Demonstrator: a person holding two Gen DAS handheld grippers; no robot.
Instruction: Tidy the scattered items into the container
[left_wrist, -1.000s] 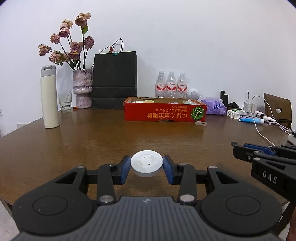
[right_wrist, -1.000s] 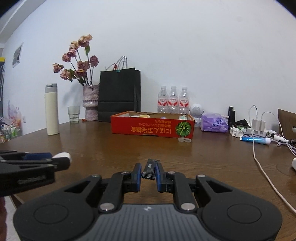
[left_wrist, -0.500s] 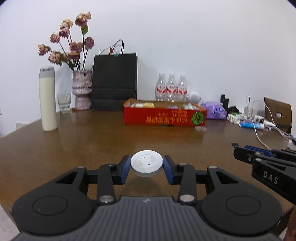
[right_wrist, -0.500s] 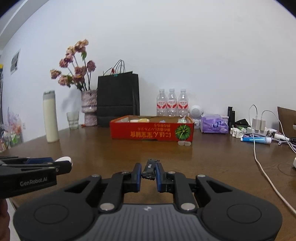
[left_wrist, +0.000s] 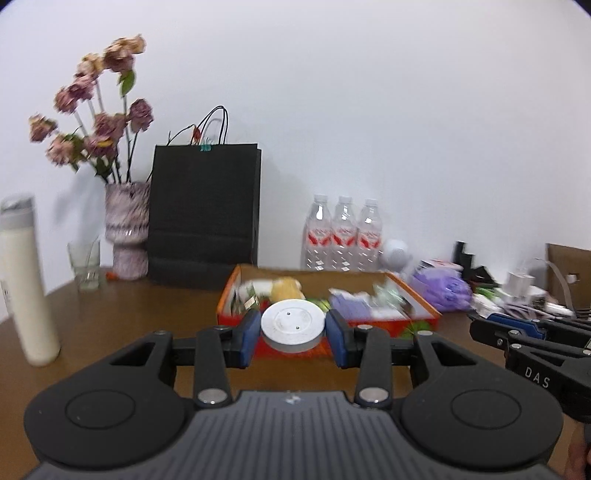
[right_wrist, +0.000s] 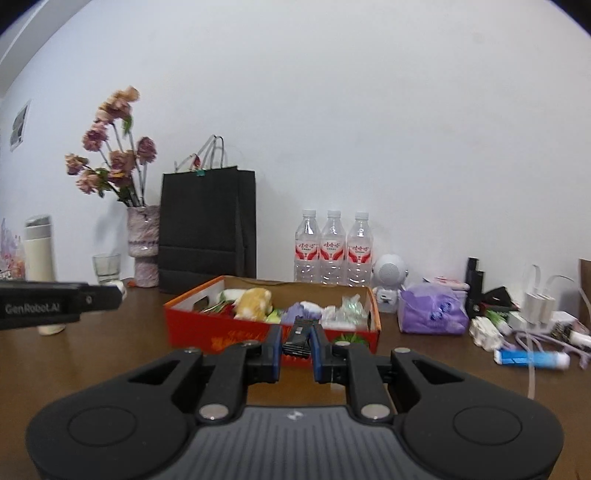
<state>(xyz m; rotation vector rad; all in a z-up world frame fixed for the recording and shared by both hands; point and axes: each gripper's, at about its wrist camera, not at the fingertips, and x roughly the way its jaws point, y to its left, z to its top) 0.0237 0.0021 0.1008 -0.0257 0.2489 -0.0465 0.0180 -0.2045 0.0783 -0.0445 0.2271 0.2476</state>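
Pinching a white disc (left_wrist: 293, 324), the left claw (left_wrist: 293, 334) faces the red box (right_wrist: 221, 325); the right claw (right_wrist: 297, 345) grips a black clip (right_wrist: 298, 338).

The desk carries three water bottles (right_wrist: 333, 246), one red box (right_wrist: 221, 326), one black paper bag (right_wrist: 207, 229), one vase (right_wrist: 143, 246), one glass (right_wrist: 106, 268) and one white flask (right_wrist: 38, 245).

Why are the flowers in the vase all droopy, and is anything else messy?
The flowers in the vase look dried and faded, heads sagging. On the right, the cables and small bits lie tangled around a blue tube. Nothing looks spilled or broken.
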